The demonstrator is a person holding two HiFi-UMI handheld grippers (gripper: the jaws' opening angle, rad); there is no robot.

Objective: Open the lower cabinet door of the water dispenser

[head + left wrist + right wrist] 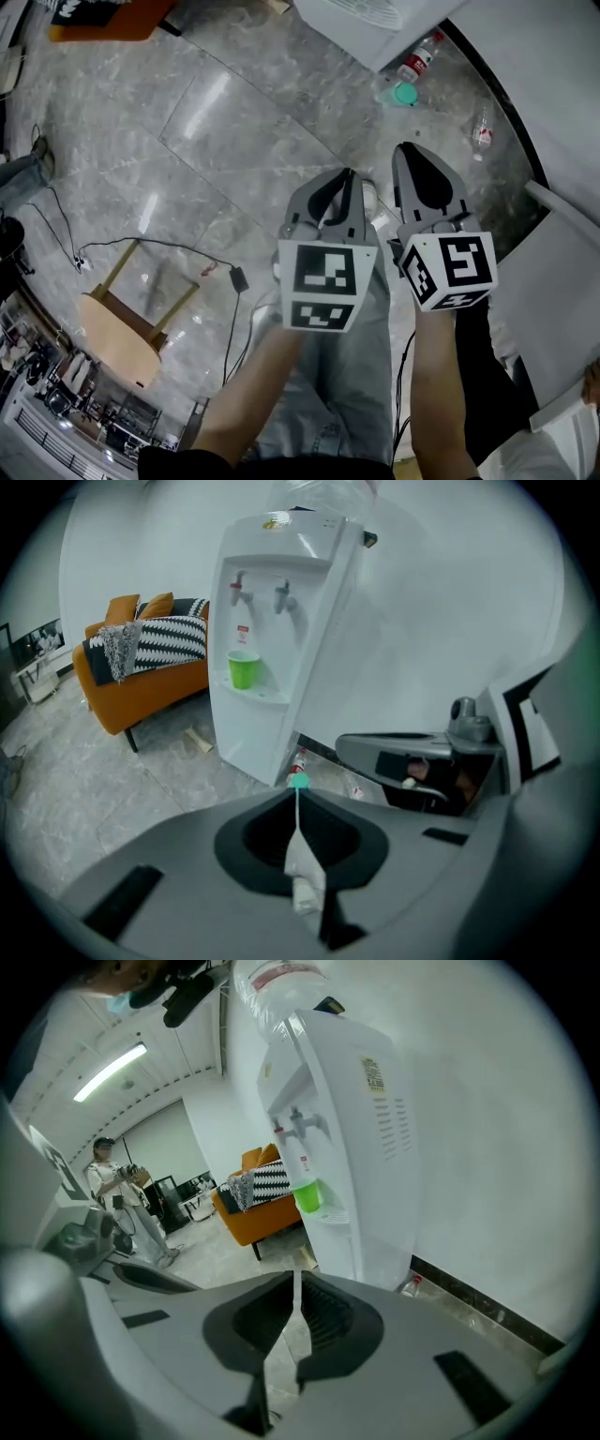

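The white water dispenser (281,621) stands against the wall with a green cup (244,669) in its tap recess. Its lower cabinet door (246,738) is closed. In the right gripper view the dispenser (352,1129) is seen from its side, and its lower part is hidden behind my jaws. In the head view only its base (375,23) shows at the top. My left gripper (349,174) (298,794) is shut and holds nothing. My right gripper (405,150) (296,1281) is shut too, also with nothing in it. Both hang over the floor, well short of the dispenser.
A plastic bottle (419,56), a teal cap (405,94) and another bottle (482,136) lie on the floor by the dispenser's base. An orange sofa (141,682) stands left of it. A wooden stool (122,323) and cables (169,246) are at my left. A person (117,1194) stands further back.
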